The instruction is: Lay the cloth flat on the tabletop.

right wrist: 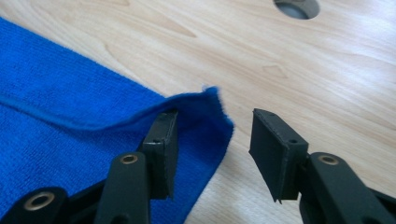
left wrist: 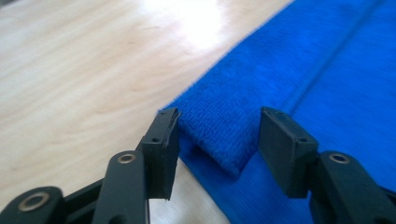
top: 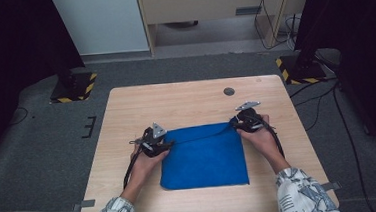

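Note:
A blue cloth (top: 204,155) lies folded on the wooden table (top: 185,98), toward its near edge. My left gripper (top: 165,144) is at the cloth's far left corner. In the left gripper view the jaws (left wrist: 219,140) stand open around a raised fold of the cloth (left wrist: 219,135), and the right pad (left wrist: 280,149) is clear of it. My right gripper (top: 237,124) is at the far right corner. There the lifted cloth corner (right wrist: 205,116) leans against the left pad (right wrist: 163,149), with a wide gap to the other pad (right wrist: 275,154).
A round cable hole (top: 229,91) sits in the table beyond the right gripper, also seen as the hole (right wrist: 296,7). Black stands with yellow-striped bases (top: 74,86) (top: 298,68) flank the table on the grey floor. Cables run at the right.

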`<state>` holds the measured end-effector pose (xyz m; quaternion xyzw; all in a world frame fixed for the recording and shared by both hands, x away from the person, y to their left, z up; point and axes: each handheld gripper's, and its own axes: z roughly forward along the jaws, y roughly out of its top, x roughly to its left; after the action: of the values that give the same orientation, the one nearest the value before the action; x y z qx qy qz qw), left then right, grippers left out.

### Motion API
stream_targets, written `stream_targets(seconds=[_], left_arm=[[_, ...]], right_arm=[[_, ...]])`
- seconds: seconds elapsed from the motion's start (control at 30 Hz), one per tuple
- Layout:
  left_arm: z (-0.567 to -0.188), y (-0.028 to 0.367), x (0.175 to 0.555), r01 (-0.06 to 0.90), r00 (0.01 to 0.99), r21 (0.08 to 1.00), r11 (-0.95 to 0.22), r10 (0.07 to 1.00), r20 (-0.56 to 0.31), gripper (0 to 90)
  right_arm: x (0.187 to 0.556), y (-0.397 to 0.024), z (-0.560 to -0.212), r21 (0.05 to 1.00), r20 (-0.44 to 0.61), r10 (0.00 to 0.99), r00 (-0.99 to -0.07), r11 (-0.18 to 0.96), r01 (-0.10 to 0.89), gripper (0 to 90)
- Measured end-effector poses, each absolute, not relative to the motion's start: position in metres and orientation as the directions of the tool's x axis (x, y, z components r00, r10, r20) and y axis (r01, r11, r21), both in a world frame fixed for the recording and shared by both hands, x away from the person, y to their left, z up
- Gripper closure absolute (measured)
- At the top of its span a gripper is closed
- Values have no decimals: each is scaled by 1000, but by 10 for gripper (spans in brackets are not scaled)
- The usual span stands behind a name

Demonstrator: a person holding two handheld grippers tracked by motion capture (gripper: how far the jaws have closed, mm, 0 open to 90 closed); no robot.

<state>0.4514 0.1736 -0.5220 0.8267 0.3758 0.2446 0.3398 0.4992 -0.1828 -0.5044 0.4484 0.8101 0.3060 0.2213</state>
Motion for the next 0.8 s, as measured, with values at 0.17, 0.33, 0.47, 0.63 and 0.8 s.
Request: stream_targets(seconds=[0.17, 0.33, 0.47, 0.63, 0.8], left_arm=[[-521, 169, 470, 456, 543, 759, -464, 821, 175, 482], [-519, 170, 493, 464, 491, 781, -418, 855, 166, 490], [-520, 172, 506, 469, 479, 787, -400, 864, 153, 498], [-517, 173, 519, 469, 458, 804, -366, 879, 133, 489], [-511, 176, 525, 473, 436, 821, -321, 894, 98, 465]], right_arm=[[497, -186, -500, 705, -75, 864, -499, 399, 586, 478], [488, -184, -500, 720, -59, 856, -513, 393, 572, 460], [485, -182, -502, 722, -49, 850, -525, 393, 569, 436], [495, -182, -507, 726, -31, 860, -509, 369, 581, 411], [509, -184, -510, 737, 3, 886, -463, 311, 600, 413]])
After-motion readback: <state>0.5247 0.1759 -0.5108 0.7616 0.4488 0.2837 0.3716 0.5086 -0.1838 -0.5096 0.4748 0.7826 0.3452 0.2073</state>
